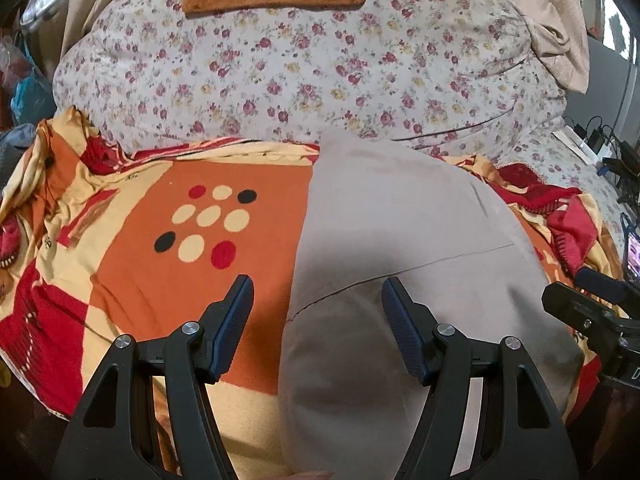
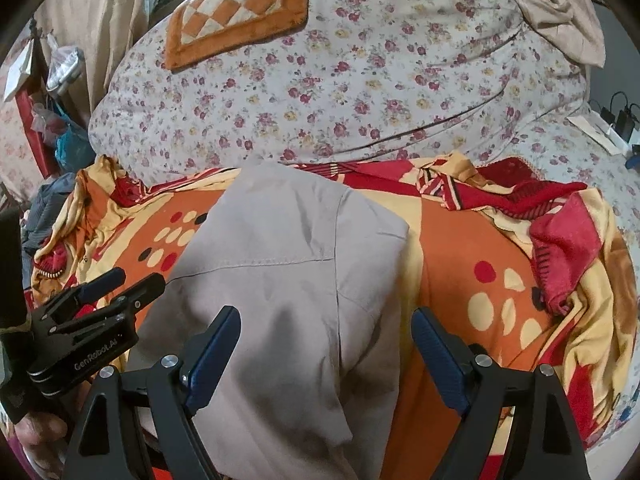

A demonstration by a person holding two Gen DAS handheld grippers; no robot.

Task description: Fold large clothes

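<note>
Grey garment [image 2: 288, 280] already folded narrow on orange bedsheet [image 1: 160, 264]; left gripper [image 1: 318, 308] and right gripper [image 2: 326, 344] both spread, holding nothing; likely further fold left

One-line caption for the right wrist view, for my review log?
Open right gripper hovers over a folded beige garment lying on an orange patterned bedsheet, left gripper alongside.

Both wrist cameras sit close above the bed, looking forward and down along their fingers — both views share the grey garment [image 1: 400, 240] [image 2: 288, 272] and floral quilt [image 1: 300, 72] [image 2: 360, 80].
</note>
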